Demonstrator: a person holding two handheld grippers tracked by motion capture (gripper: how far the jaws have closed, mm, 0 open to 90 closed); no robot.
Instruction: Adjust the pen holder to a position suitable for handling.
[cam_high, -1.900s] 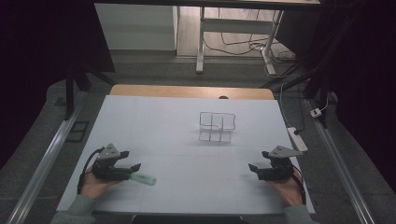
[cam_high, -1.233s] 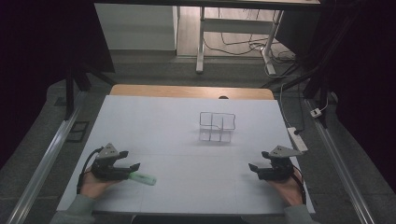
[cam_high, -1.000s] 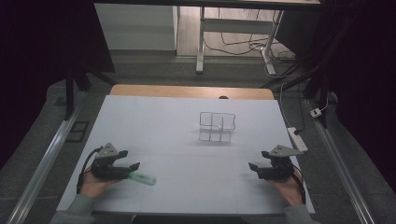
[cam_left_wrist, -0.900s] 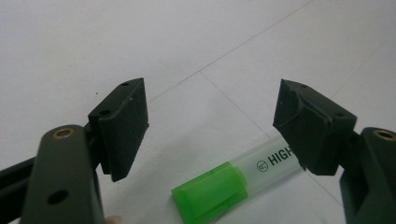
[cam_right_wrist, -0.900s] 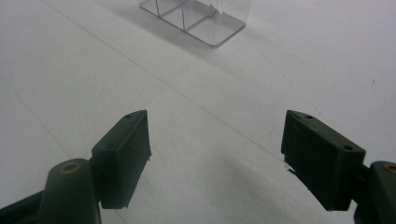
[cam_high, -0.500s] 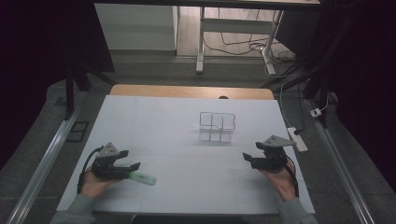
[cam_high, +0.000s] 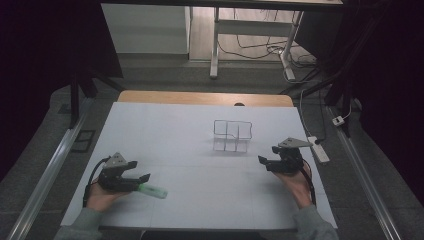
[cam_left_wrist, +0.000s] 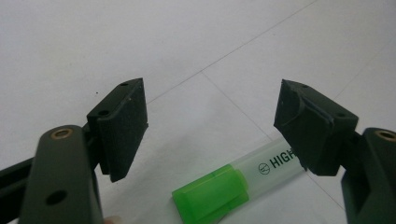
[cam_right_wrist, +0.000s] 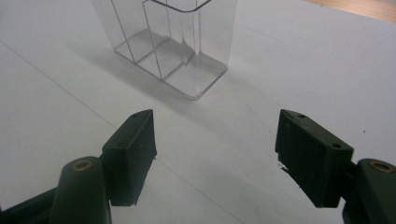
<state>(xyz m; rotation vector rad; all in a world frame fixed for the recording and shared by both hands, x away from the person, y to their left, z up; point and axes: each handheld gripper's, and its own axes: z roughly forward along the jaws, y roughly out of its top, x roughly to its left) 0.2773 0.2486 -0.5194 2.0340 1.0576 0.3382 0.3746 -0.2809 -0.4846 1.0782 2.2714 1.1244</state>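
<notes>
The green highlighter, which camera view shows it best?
The left gripper view: the green highlighter lies close between the open jaws, its cap and lettering legible. The high view shows it small beside the left gripper.

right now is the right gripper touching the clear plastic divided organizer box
Apart. The right gripper view shows bare white table between the open right gripper and the clear plastic divided organizer box standing ahead of it.

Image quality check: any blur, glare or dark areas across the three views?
High view: dim, surroundings near black, white table evenly lit, clear plastic compartment organizer faint. Left gripper view: green capped highlighter pen sharp, near jaws soft. Right gripper view: organizer casts a soft shadow, slight sheen on its walls; no harsh glare.
</notes>
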